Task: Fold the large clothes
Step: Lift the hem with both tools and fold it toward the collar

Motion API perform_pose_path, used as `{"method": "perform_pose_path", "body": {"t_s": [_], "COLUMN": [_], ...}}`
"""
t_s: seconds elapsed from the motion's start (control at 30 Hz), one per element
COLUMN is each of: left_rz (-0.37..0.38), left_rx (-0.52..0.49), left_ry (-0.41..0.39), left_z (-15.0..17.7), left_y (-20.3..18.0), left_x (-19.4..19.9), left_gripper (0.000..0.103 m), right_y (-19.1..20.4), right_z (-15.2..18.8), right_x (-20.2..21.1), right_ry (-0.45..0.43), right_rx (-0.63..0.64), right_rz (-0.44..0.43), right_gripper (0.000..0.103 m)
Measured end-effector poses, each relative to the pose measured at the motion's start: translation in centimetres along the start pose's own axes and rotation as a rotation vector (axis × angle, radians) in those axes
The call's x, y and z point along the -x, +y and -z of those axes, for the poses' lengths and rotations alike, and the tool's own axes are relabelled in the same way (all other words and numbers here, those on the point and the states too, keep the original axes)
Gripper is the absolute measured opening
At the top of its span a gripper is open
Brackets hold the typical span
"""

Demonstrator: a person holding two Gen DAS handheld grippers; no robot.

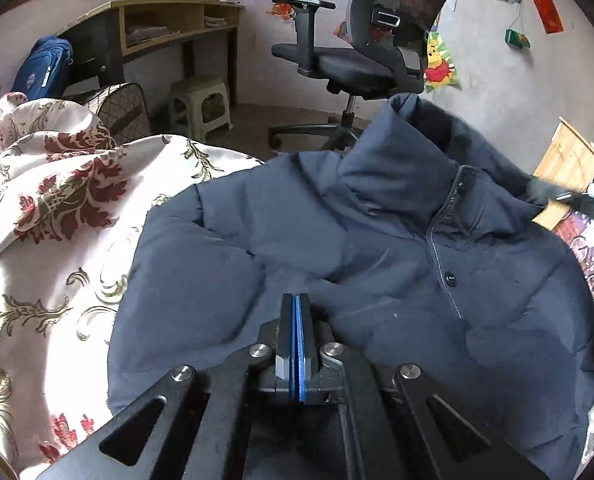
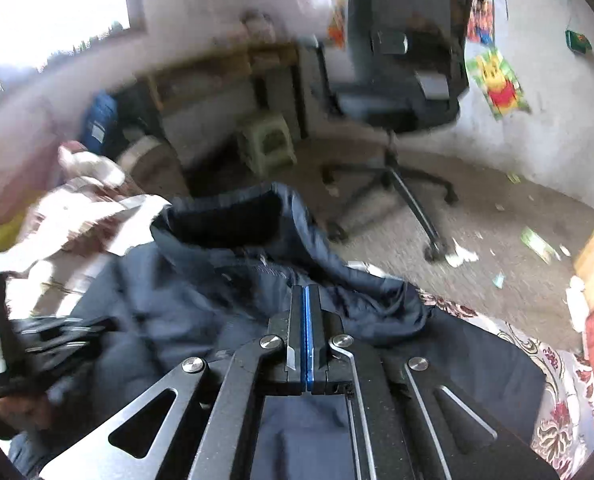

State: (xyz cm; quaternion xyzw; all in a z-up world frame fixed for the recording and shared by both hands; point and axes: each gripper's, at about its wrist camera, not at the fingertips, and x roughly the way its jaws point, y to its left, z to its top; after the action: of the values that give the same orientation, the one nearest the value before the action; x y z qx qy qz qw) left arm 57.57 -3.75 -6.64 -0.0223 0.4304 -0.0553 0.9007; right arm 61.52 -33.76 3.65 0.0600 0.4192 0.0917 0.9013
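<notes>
The jacket [image 1: 377,248] is lying spread on the bedspread [image 1: 57,216], not yet folded; the left claw [image 1: 296,300] and right claw [image 2: 305,292] are being held clenched, empty.

No text, label or number is legible in either view.

Pale walls carry cartoon posters [image 1: 439,66], a black office chair [image 1: 361,40] stands on the littered grey floor [image 2: 497,232], a wooden desk [image 1: 169,20] beside a green stool [image 1: 200,104], daylight through the window [image 2: 53,8].
</notes>
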Motion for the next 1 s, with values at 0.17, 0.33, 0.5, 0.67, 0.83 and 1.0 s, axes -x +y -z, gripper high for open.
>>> {"method": "perform_pose_path", "body": {"t_s": [0.17, 0.33, 0.5, 0.67, 0.83, 1.0], "left_rz": [0.035, 0.083, 0.064, 0.049, 0.107, 0.200], "left_rx": [0.025, 0.108, -0.023, -0.082, -0.007, -0.043], "left_ry": [-0.035, -0.070, -0.119, -0.119, -0.078, 0.057], "left_z": [-2.1, -7.1, -11.6, -14.5, -15.3, -12.5], "left_y": [0.9, 0.3, -4.7, -8.0, -7.6, -7.3], "left_x": [1.7, 1.3, 0.6, -0.7, -1.8, -4.0], "left_gripper": [0.001, 0.012, 0.067, 0.068, 0.056, 0.031], "right_y": [-3.0, -3.5, -1.9, -1.3, -0.4, 0.1], "right_z": [-0.1, -1.9, -2.6, -2.3, -0.5, 2.8], "right_x": [1.3, 0.5, -2.2, -2.4, -0.2, 2.2], "right_ry": [-0.127, -0.103, -0.009, 0.017, -0.013, -0.014], "right_rx": [-0.157, -0.113, 0.012, 0.064, 0.144, 0.210], "right_rz": [-0.051, -0.061, -0.021, 0.006, -0.016, -0.044], "right_gripper": [0.001, 0.060, 0.060, 0.003, 0.003, 0.003]}}
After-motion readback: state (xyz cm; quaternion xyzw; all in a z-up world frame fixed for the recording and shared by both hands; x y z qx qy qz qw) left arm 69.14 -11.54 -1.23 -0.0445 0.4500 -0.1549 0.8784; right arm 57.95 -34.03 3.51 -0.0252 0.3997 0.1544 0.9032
